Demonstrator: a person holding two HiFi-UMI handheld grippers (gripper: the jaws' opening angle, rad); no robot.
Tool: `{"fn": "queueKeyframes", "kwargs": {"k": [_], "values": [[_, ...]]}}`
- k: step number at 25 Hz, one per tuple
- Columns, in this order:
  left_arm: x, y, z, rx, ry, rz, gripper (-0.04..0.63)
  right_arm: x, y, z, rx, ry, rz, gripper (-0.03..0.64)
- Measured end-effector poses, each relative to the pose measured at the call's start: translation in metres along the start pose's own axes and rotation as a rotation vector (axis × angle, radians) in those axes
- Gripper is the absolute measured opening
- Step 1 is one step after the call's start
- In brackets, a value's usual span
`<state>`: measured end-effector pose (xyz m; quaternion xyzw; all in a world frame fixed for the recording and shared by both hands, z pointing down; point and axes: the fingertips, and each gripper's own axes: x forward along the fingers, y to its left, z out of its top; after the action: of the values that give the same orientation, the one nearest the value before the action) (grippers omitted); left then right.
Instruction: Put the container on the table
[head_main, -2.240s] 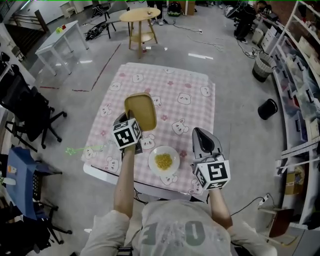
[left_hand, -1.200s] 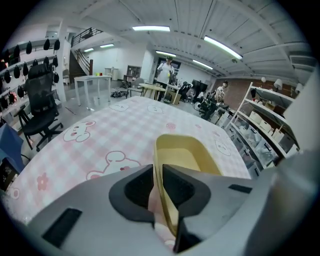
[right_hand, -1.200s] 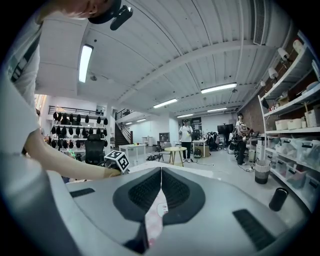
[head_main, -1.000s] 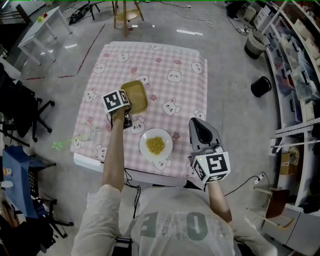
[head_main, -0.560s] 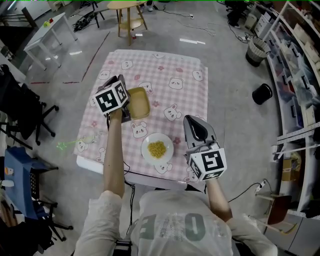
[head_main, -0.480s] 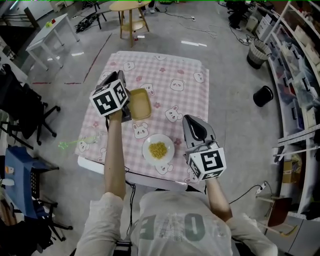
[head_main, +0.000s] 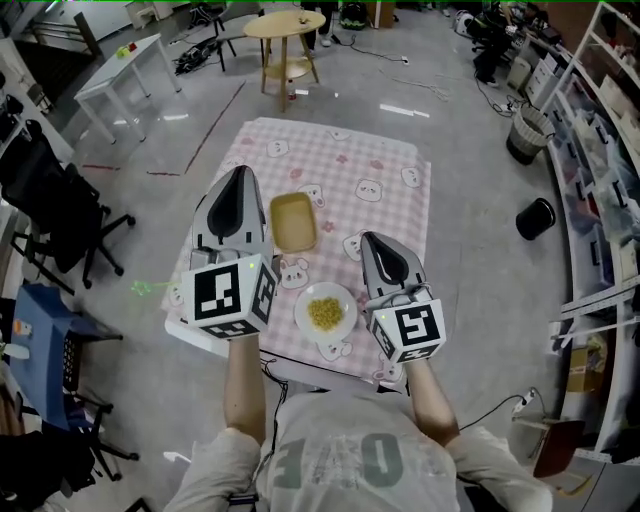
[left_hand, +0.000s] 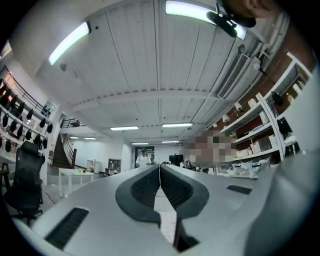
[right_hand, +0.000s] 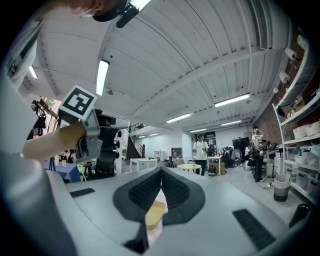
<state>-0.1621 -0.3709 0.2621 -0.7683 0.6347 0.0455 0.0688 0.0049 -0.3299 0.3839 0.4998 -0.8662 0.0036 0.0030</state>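
Note:
The tan rectangular container (head_main: 293, 222) stands empty on the pink checked tablecloth (head_main: 375, 165), with no gripper touching it. My left gripper (head_main: 240, 174) hovers just left of it, jaws pressed together and holding nothing (left_hand: 159, 170). My right gripper (head_main: 373, 239) is held off the container's near right, also shut and empty (right_hand: 161, 173). In the right gripper view a strip of the container (right_hand: 154, 212) shows low between the jaws, and the left gripper's marker cube (right_hand: 78, 102) is at the upper left.
A white plate (head_main: 325, 313) of yellow food sits near the table's front edge, between my two grippers. Around the table are a black office chair (head_main: 50, 205), a round wooden table (head_main: 287, 30), a white table (head_main: 120, 75), a black bin (head_main: 536, 217) and shelves (head_main: 600, 150).
The left gripper set the container down on the cloth, let go of it, and drew back to the left, shut and empty. The right gripper has stayed near the plate.

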Motion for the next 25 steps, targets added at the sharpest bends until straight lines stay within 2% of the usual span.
{"fn": "queueKeyframes", "kwargs": {"k": [6,11,17,25], "values": [[-0.05,-0.017,-0.012,0.026,-0.056,0.025,0.028,0.003,0.003,0.011,-0.024,-0.034,0.002,0.029],[-0.078,-0.025,-0.041,0.049,-0.021,0.044,0.028,-0.003,0.007,0.009,-0.028,-0.036,0.0,0.029],[-0.089,-0.02,-0.063,0.037,0.023,0.063,0.028,-0.009,0.012,0.003,-0.025,-0.023,0.006,0.029],[-0.089,-0.021,-0.069,0.032,0.041,0.064,0.028,-0.011,0.015,-0.002,-0.03,-0.008,0.011,0.029]]}}
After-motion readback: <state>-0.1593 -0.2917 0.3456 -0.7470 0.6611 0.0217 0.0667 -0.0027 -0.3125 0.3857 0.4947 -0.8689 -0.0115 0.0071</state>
